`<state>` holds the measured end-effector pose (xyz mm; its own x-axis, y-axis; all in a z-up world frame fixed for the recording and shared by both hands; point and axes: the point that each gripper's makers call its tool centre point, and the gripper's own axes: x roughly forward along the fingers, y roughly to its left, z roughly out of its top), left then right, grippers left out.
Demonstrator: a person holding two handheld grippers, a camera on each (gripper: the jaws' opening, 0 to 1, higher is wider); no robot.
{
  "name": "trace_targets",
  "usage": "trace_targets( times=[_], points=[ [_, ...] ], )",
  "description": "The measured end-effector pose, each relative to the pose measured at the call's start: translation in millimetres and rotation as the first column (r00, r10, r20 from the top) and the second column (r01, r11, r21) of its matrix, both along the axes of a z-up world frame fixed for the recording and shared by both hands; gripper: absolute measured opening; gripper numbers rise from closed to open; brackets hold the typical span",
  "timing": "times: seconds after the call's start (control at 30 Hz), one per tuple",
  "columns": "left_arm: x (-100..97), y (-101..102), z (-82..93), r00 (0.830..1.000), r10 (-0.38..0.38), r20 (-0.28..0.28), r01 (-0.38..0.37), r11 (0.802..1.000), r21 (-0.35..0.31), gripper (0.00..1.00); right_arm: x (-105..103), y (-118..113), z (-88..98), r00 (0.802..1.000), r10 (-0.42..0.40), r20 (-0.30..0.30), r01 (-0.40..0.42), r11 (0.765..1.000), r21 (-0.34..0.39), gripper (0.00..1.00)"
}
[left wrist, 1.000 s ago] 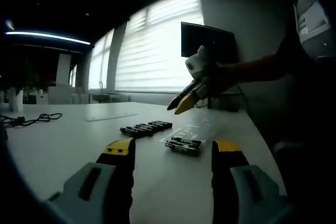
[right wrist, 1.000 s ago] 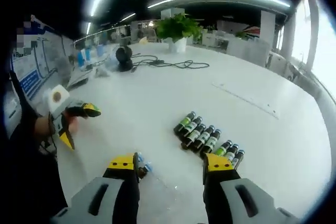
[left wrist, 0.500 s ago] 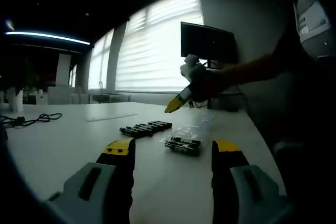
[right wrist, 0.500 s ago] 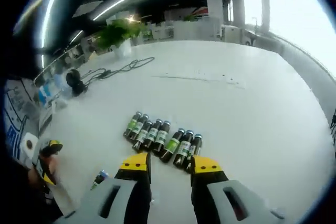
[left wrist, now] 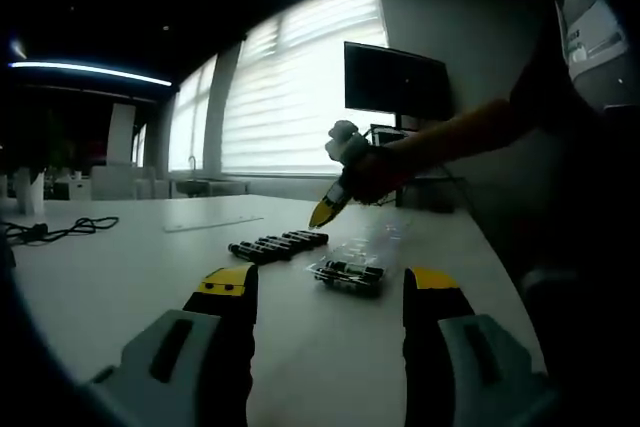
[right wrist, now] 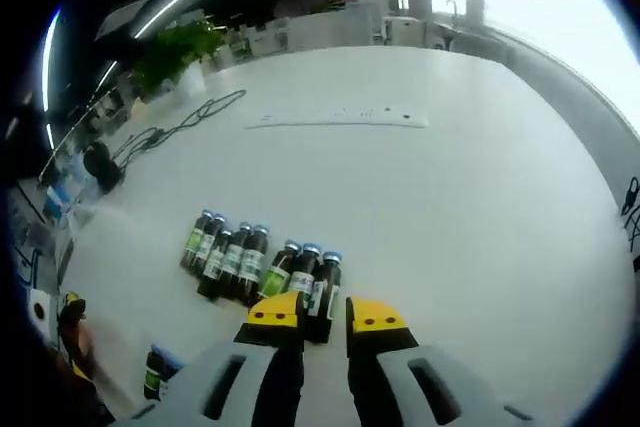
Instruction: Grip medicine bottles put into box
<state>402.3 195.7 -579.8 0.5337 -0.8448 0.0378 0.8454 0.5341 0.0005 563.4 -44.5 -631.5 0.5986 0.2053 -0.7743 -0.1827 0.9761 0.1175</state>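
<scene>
Bottles (right wrist: 262, 272) mid-table (right wrist: 480, 177) (wide margins)

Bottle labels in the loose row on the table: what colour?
Green and white labels on the dark medicine bottles, with light blue caps; clearest in the right gripper view.

I'm seeing the left gripper view dim and backlit: the blinded window (left wrist: 300, 87) blows out white, leaving the person's arm (left wrist: 450, 142) a silhouette. Right gripper view is brighter, the white table (right wrist: 450, 207) evenly lit, edges bending hard and softening.
</scene>
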Motion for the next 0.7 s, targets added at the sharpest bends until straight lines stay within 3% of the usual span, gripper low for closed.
trace_targets(
  times=[0.7],
  points=[
    [0.4, 0, 0.2, 1.0, -0.002, -0.006, 0.002, 1.0, -0.008, 0.51, 5, -8, -19.6, 0.998, -0.011, -0.062, 0.009, 1.0, -0.028, 0.07]
  ],
)
